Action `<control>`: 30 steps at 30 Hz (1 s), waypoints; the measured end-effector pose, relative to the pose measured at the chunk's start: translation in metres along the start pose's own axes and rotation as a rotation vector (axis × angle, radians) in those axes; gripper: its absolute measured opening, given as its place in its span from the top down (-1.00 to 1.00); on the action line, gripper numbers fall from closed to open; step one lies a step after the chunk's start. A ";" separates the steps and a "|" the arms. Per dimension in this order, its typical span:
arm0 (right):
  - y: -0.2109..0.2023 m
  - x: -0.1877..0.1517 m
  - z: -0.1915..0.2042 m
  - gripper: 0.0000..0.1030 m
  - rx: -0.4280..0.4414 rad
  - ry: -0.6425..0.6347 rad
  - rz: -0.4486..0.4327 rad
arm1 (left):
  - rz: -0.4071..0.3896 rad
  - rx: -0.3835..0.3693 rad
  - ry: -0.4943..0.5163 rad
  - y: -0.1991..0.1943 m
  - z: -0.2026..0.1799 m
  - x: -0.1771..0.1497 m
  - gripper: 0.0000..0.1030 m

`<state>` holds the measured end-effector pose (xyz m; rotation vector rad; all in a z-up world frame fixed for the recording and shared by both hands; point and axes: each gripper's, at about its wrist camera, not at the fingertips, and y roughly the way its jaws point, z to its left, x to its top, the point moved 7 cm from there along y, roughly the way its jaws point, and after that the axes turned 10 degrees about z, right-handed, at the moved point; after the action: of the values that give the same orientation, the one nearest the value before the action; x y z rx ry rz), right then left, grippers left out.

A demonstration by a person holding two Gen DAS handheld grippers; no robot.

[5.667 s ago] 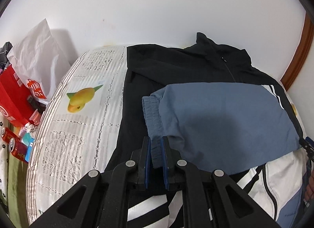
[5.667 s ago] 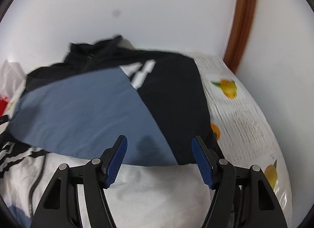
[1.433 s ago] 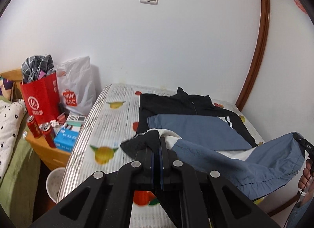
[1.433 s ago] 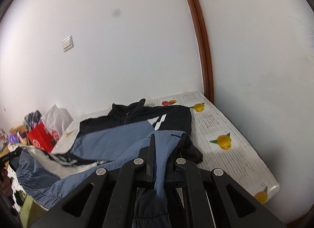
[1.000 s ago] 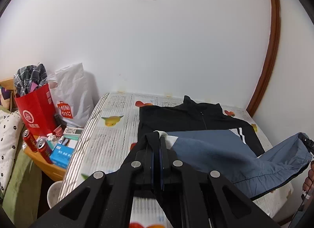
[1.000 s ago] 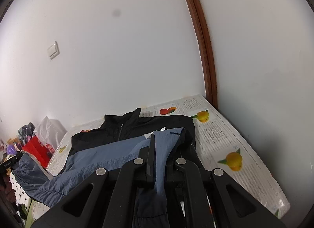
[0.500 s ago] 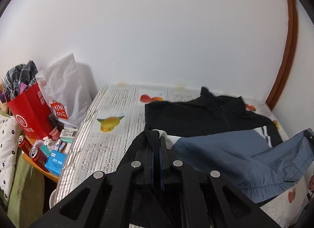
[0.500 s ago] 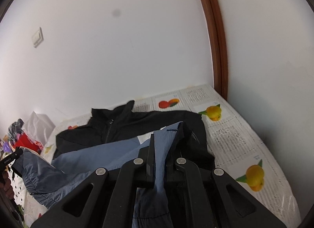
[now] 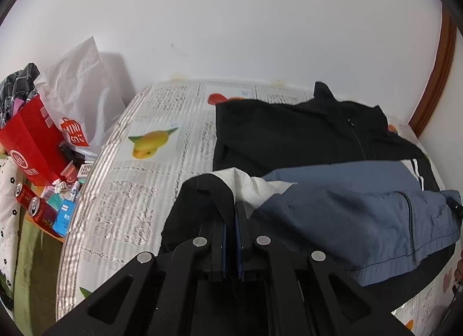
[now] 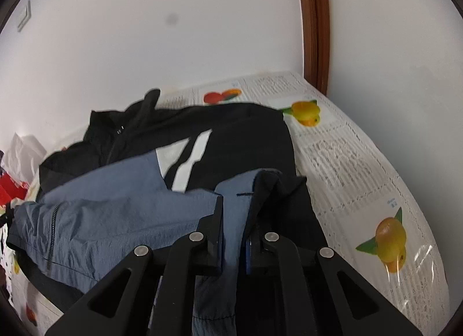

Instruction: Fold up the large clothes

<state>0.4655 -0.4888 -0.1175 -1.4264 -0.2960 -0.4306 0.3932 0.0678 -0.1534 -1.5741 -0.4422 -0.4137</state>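
Note:
A black, blue and white zip jacket (image 9: 289,139) (image 10: 231,139) lies on a table with a fruit-print cloth (image 9: 150,185) (image 10: 347,156), collar toward the wall. Its lower part is folded up over the chest as a blue panel (image 9: 347,214) (image 10: 115,214) hanging between my two grippers. My left gripper (image 9: 234,208) is shut on the black and white corner of the hem, low over the cloth. My right gripper (image 10: 234,214) has the blue hem corner between its fingers; its jaws are opening and the fabric still stands pinched between them.
A red paper bag (image 9: 31,145), a white shopping bag (image 9: 84,87) and drink cans (image 9: 34,205) crowd a low stand left of the table. A white wall runs behind, with a brown door frame (image 10: 314,17) at the far right corner. Green bedding (image 9: 29,249) lies lower left.
Both grippers have come down and forward toward the collar, carrying the hem with them. The blue panel now hangs lower over the jacket's chest. The right jaws stand slightly wider.

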 end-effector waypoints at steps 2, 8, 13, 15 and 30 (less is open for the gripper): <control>0.001 -0.004 0.000 0.68 -0.007 -0.009 0.017 | 0.006 -0.002 -0.004 0.000 0.000 -0.001 0.88; -0.024 -0.016 -0.007 0.27 -0.070 -0.051 0.028 | 0.029 -0.073 -0.014 -0.016 -0.001 -0.012 0.50; -0.065 -0.032 -0.021 0.08 -0.110 -0.082 -0.032 | 0.005 -0.102 -0.002 -0.042 0.007 -0.029 0.12; -0.071 -0.039 -0.029 0.08 -0.129 -0.077 -0.030 | 0.001 -0.104 -0.008 -0.047 0.015 -0.036 0.06; -0.021 -0.081 -0.047 0.08 -0.067 -0.047 0.122 | 0.123 -0.079 -0.019 0.003 0.050 -0.078 -0.06</control>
<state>0.3815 -0.5280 -0.1412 -1.5129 -0.2323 -0.3101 0.3275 0.1154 -0.1983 -1.6730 -0.3443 -0.3254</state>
